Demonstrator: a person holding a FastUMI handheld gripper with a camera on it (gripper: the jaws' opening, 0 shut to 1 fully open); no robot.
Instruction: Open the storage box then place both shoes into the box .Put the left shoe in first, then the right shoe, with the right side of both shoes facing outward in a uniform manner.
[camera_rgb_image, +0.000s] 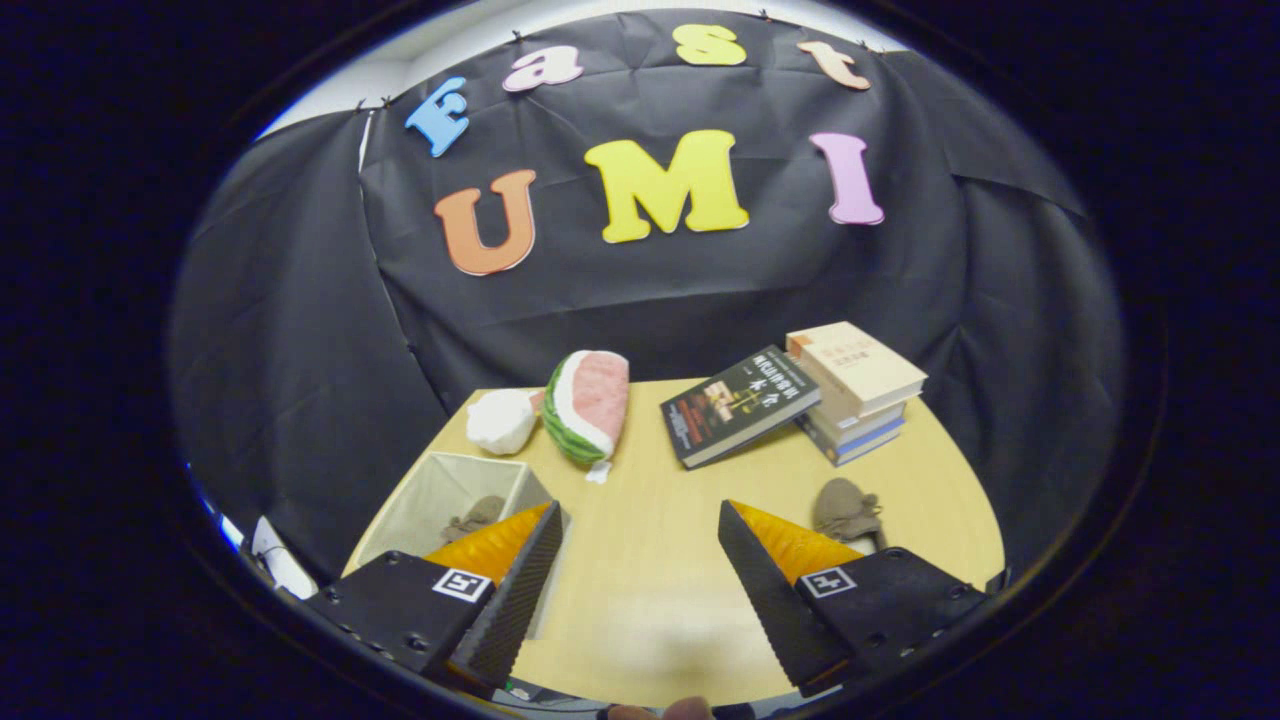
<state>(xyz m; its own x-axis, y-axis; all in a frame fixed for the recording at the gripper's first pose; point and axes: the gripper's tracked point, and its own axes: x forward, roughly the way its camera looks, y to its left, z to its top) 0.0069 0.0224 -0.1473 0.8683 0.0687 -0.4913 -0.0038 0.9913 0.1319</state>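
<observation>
Gripper (635, 580) fingers are standing wide apart over the near part of the wooden table (650, 560), gripping nothing, with bare tabletop lying between them. Just beyond the left finger, the storage box (440, 480) is sitting open at the near left of the table, its pale walls leaning outward and its long axis running from near left to far right. One brown shoe (478, 516) is lying inside it, low against the near wall and partly hidden by the left fingertip; which way its toe is pointing cannot be told. Just beyond the right finger, the second brown shoe (845, 508) is resting on the table outside the box, well apart from it, its near end partly hidden behind the fingertip. Its long axis is running roughly near to far, but which end is the toe cannot be made out.

Farther off, a watermelon-slice plush (590, 405) is standing on its edge near the far middle of the table, with a white soft object (503, 420) just beside it on the left. To the far right, a dark book (738, 405) is leaning tilted against a stack of books (858, 390), touching it. Black cloth (300, 330) is hanging behind the table as the booth's wall.
</observation>
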